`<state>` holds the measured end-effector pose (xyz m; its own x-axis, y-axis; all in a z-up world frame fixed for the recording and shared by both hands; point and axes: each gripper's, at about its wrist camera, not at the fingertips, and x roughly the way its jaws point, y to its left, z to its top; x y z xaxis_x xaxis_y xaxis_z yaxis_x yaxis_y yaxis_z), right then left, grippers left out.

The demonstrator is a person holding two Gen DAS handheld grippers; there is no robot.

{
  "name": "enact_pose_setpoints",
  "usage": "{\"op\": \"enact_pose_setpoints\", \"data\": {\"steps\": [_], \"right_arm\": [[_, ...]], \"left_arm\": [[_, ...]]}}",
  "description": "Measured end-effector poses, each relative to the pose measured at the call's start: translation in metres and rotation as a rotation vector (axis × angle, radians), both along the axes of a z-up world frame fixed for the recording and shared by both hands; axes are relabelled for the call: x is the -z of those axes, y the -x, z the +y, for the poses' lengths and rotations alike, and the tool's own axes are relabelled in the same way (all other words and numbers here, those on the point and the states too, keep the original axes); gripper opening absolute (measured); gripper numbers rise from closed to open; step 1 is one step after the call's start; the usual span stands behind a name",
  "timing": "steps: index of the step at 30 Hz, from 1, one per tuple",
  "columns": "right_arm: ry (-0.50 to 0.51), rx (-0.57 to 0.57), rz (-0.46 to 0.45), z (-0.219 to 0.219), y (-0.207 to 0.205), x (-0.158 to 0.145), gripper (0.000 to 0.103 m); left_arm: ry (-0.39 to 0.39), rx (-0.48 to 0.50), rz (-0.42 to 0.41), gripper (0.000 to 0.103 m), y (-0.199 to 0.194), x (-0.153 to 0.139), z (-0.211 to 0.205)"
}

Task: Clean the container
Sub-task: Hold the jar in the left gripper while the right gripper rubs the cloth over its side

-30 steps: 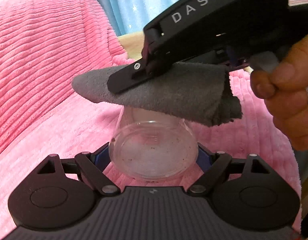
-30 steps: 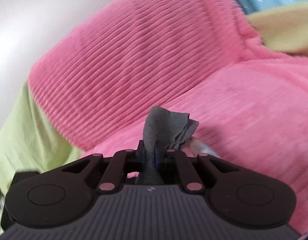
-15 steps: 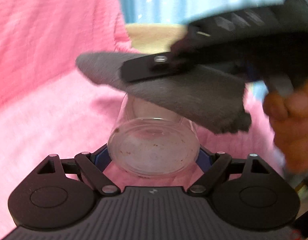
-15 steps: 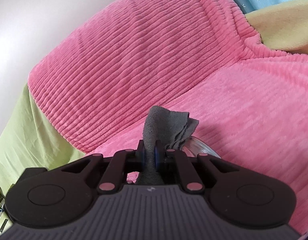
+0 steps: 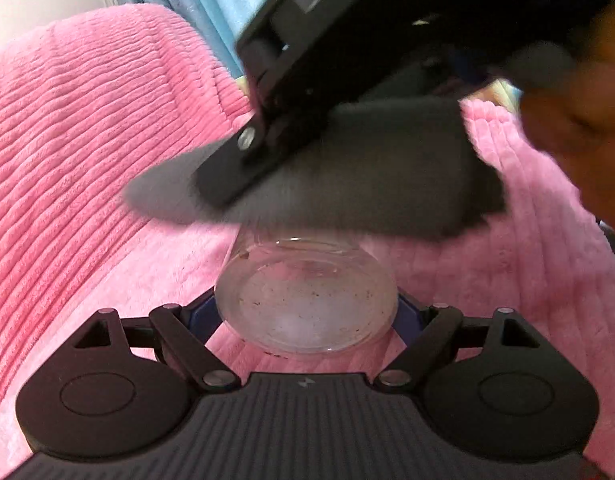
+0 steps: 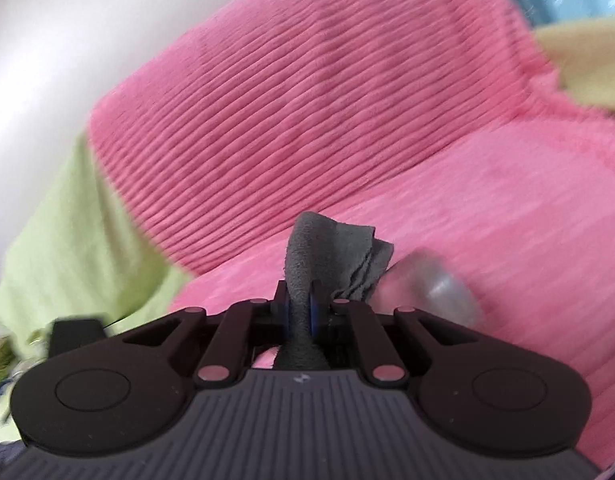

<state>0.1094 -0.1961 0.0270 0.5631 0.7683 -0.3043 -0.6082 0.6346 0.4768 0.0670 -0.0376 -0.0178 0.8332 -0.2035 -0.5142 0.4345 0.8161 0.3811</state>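
Pink ribbed plush fabric (image 5: 87, 152) covers the soft surface behind and beneath everything, its cords running in close parallel ridges, with a light blue curtain (image 5: 195, 4) hanging beyond it.

From the left wrist view, the left tool (image 5: 306, 316) clamps a clear glass container (image 5: 307, 300) by its round sides, blue pads pressed against the glass, and the jaws are closing a little on it. The container points away from the camera, its thick circular base facing the lens and speckled with small dark specks. Just above its far end hangs a folded grey cloth (image 5: 347, 176), matte and suede-like, gripped by the right tool (image 5: 227, 176), whose black plastic body slants down from the upper right. A hand (image 5: 579, 120) wraps the handle at the right edge. Motion blur hides whether the cloth touches the rim.

Only the right wrist view shows the cloth (image 6: 331, 248) end-on, pinched tight between narrow jaws and bunching into soft folds above them. The container (image 6: 431, 284) appears as a blurred glassy shape just right of the cloth. This view alone takes in a lime green fabric (image 6: 75, 232) at left, a pale yellow cushion (image 6: 587, 56) at upper right and a white wall (image 6: 47, 40).
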Motion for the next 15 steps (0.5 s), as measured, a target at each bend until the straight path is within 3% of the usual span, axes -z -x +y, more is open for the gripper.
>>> {"op": "enact_pose_setpoints", "data": {"steps": [2, 4, 8, 10, 12, 15], "right_arm": [[0.004, 0.061, -0.009, -0.005, -0.004, -0.001, 0.006], [0.021, 0.041, -0.016, -0.003, 0.001, -0.002, 0.008], [0.047, -0.104, -0.021, 0.010, 0.011, -0.003, 0.007], [0.061, -0.067, -0.047, 0.009, 0.006, -0.004, 0.006], [0.018, 0.041, -0.019, -0.003, -0.006, -0.001, 0.006], [-0.029, 0.103, 0.010, -0.014, -0.013, 0.002, 0.006]], "left_arm": [[-0.024, 0.005, -0.014, 0.085, 0.001, 0.001, -0.003], [-0.028, 0.005, -0.012, 0.085, 0.001, 0.002, -0.003], [-0.020, 0.005, -0.002, 0.085, -0.001, 0.002, 0.000], [-0.027, 0.011, -0.007, 0.085, -0.001, 0.003, 0.000], [-0.027, 0.021, -0.016, 0.085, 0.000, 0.002, -0.001], [0.107, 0.017, 0.036, 0.085, -0.005, -0.004, 0.012]]}}
